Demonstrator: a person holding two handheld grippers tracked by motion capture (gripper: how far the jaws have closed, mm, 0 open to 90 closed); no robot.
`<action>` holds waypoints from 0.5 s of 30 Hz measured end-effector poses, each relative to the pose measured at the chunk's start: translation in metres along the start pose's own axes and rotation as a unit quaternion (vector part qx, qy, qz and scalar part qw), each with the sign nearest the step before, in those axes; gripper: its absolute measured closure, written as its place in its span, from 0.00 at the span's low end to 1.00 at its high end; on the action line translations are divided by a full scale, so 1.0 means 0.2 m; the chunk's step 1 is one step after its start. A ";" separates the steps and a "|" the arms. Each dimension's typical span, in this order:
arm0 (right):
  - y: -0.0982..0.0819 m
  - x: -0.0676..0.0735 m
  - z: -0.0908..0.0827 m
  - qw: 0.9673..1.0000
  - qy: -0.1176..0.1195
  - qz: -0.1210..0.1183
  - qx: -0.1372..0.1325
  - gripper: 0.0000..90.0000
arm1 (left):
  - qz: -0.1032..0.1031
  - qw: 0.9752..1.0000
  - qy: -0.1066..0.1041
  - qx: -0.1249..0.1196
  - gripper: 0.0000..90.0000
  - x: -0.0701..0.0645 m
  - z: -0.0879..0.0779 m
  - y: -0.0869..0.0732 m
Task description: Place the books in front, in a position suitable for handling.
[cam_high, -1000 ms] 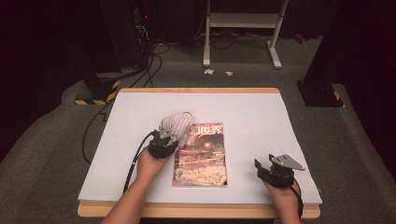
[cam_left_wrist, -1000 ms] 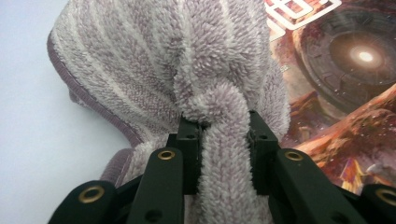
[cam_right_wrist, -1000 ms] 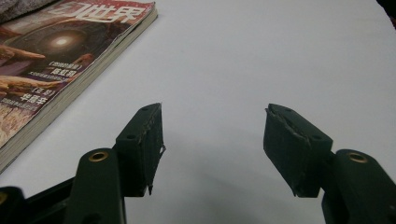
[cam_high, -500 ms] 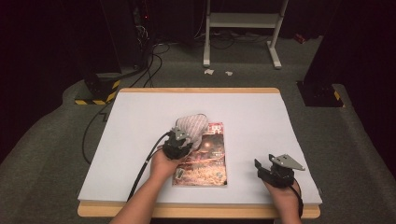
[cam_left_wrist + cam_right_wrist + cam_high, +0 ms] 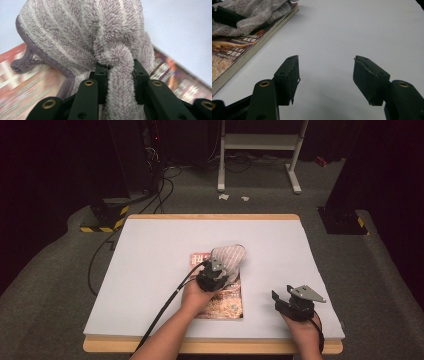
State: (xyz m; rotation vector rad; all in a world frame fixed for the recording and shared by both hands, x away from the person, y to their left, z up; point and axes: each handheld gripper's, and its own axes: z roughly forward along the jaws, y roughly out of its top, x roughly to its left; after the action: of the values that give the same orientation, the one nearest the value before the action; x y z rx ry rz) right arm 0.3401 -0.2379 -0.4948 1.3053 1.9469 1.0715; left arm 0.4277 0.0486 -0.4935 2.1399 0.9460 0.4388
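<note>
This looks like a lab or recording studio, not a home. A white-topped table (image 5: 150, 270) with a wooden edge stands on grey carpet, ringed by dark curtains. At the upper left of the high view, black equipment cases (image 5: 132, 160) trail cables (image 5: 167, 182) beside yellow-black hazard tape (image 5: 100, 227); a white metal stand (image 5: 260, 142) sits top centre.

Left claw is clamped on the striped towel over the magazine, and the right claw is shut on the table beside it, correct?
Not quite. The right claw is open, jaws apart over bare table, as the right gripper view shows. The left claw is indeed clamped on the striped towel over the magazine.
</note>
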 end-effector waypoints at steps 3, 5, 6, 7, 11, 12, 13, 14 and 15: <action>0.00 0.00 0.00 1.000 0.000 0.000 0.000 0.42 | 0.004 1.000 -0.008 0.000 0.80 -0.04 0.03 0.03; 0.00 0.00 0.00 1.000 0.001 0.000 0.001 0.42 | 0.006 1.000 -0.009 0.000 0.80 -0.06 0.04 0.05; 0.00 0.00 0.00 1.000 0.001 0.000 0.001 0.42 | 0.007 1.000 -0.009 0.001 0.80 -0.06 0.04 0.05; 0.00 0.00 0.00 1.000 0.001 0.000 0.001 0.42 | 0.006 1.000 -0.010 0.001 0.80 -0.05 0.05 0.05; 0.00 -0.01 0.00 1.000 0.002 -0.001 0.000 0.42 | 0.006 1.000 -0.003 0.003 0.80 -0.01 0.03 0.03; 0.00 -0.01 0.00 1.000 0.002 0.000 0.001 0.42 | 0.005 1.000 -0.001 0.003 0.80 0.00 0.02 0.02; 0.00 -0.01 0.00 1.000 0.001 0.000 0.001 0.42 | 0.002 1.000 0.002 0.003 0.80 0.02 0.01 0.01; 0.00 -0.01 0.00 1.000 0.001 0.000 0.003 0.42 | -0.002 1.000 0.005 0.002 0.80 0.04 0.00 -0.01; 0.00 -0.01 0.00 1.000 0.001 0.000 0.003 0.42 | -0.005 1.000 0.009 0.001 0.80 0.07 -0.01 -0.02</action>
State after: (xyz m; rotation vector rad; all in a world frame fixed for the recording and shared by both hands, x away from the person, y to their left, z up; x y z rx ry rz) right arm 0.3410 -0.2390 -0.4955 1.3070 1.9537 1.0677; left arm 0.4327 0.0621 -0.4950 2.1352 0.9674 0.4517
